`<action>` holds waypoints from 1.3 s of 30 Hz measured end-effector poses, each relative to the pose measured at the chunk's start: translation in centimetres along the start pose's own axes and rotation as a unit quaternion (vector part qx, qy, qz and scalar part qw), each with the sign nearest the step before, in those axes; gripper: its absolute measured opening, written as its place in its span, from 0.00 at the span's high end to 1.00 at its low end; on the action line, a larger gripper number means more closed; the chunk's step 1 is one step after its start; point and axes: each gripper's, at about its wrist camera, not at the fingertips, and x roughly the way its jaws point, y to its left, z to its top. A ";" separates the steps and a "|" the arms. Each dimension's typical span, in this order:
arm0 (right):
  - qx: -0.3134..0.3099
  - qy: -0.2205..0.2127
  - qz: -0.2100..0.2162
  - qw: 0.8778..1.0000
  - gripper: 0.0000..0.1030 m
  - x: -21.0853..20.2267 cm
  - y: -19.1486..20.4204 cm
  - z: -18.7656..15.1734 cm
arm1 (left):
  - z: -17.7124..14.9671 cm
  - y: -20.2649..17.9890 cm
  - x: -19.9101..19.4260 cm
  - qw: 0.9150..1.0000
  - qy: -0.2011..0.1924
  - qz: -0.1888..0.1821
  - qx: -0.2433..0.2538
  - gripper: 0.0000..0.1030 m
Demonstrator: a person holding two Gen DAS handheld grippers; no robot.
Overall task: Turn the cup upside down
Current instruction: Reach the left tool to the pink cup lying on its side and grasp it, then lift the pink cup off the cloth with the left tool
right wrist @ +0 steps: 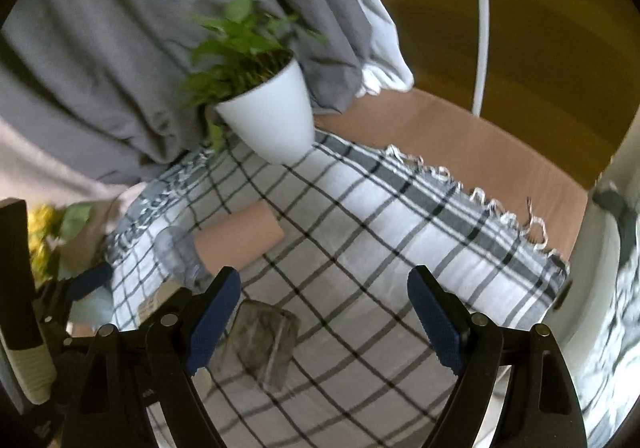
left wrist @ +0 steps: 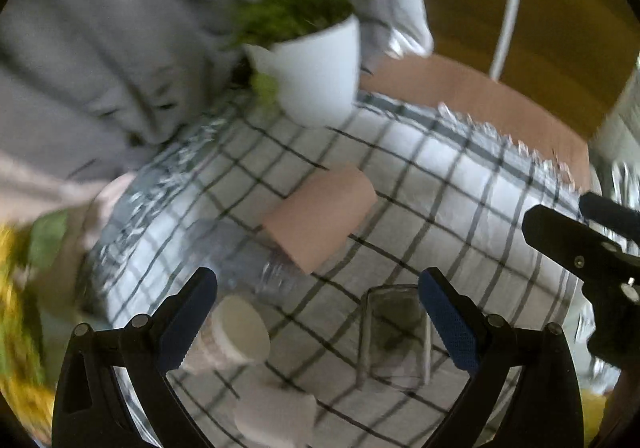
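A clear glass cup [left wrist: 394, 332] stands on the checked cloth [left wrist: 440, 183], its closed end up as far as the blur lets me tell. It sits just inside my left gripper's right finger. My left gripper [left wrist: 318, 318] is open and empty above the cloth. In the right wrist view the cup [right wrist: 266, 342] sits next to the left finger of my right gripper [right wrist: 324, 318], which is open and empty. The right gripper also shows at the right edge of the left wrist view [left wrist: 588, 244].
A white pot with a green plant [right wrist: 272, 119] stands at the back of the cloth. A plastic bottle with a tan label [left wrist: 316, 215] lies on its side mid-cloth. A white-lidded jar [left wrist: 240, 332] and a pale cup [left wrist: 276, 416] are near my left gripper. Grey curtains hang behind.
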 end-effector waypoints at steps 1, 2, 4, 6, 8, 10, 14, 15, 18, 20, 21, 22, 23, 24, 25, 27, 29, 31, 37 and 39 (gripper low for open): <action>0.008 0.003 -0.003 1.000 0.17 0.5 0.1 0.0 | 0.5 0.0 0.9 1.000 0.011 -0.007 0.016 0.01; 0.017 0.009 -0.009 1.000 0.17 1.0 0.2 0.0 | 0.9 0.0 1.8 0.999 0.023 -0.011 0.029 0.01; 0.038 0.019 -0.017 0.999 0.17 2.1 0.3 0.1 | 1.8 0.0 3.6 0.997 0.045 -0.025 0.059 0.01; 0.058 0.030 -0.027 0.997 0.17 3.2 0.2 0.2 | 2.6 -0.1 5.3 0.994 0.058 -0.028 0.091 0.02; 0.076 0.039 -0.033 0.996 0.17 4.1 0.1 0.4 | 3.3 -0.3 6.7 0.990 0.073 -0.034 0.113 0.02; 0.091 0.048 -0.042 0.994 0.17 4.9 0.0 0.7 | 3.9 -0.7 8.2 0.984 0.095 -0.050 0.140 0.04; 0.115 0.044 -0.061 0.990 0.17 5.8 0.0 1.3 | 4.8 -1.6 10.6 0.972 0.116 -0.063 0.194 0.05; 0.119 0.043 -0.068 0.990 0.17 6.0 0.1 1.4 | 5.1 -1.8 11.4 0.969 0.127 -0.070 0.200 0.05; 0.130 0.044 -0.082 0.987 0.17 6.9 0.2 1.8 | 5.6 -2.0 12.9 0.965 0.134 -0.062 0.217 0.06; 0.138 0.047 -0.088 0.985 0.17 7.5 0.1 2.0 | 5.8 -1.8 13.6 0.964 0.138 -0.062 0.218 0.08; 0.142 0.049 -0.091 0.984 0.17 7.7 0.0 2.1 | 5.9 -1.8 14.0 0.964 0.140 -0.064 0.219 0.08; 0.146 0.050 -0.093 0.984 0.17 7.9 -0.1 2.1 | 5.9 -1.8 14.3 0.963 0.142 -0.065 0.221 0.09; 0.149 0.053 -0.097 0.983 0.17 8.2 -0.1 2.2 | 5.8 -1.8 14.6 0.962 0.144 -0.065 0.224 0.09; 0.150 0.053 -0.098 0.982 0.17 8.3 -0.1 2.2 | 5.7 -1.9 15.0 0.961 0.146 -0.062 0.228 0.10; 0.148 0.053 -0.100 0.982 0.17 8.4 0.0 2.2 | 5.6 -1.9 15.3 0.960 0.147 -0.058 0.230 0.14; 0.140 0.051 -0.105 0.983 0.17 8.5 0.3 2.4 | 5.5 -1.6 15.9 0.961 0.148 -0.045 0.229 0.24; 0.132 0.048 -0.110 0.984 0.17 8.5 0.7 2.6 | 5.4 -1.3 16.2 0.962 0.153 -0.045 0.222 0.26; 0.129 0.046 -0.109 0.985 0.17 8.6 0.8 2.7 | 5.5 -1.0 16.2 0.964 0.153 -0.048 0.213 0.27; 0.104 0.042 -0.099 0.989 0.17 8.3 1.3 2.9 | 5.4 -0.3 13.7 0.973 0.131 -0.044 0.186 0.27; 0.097 0.037 -0.093 0.990 0.17 7.6 1.2 3.0 | 5.5 0.2 11.7 0.979 0.118 -0.048 0.161 0.27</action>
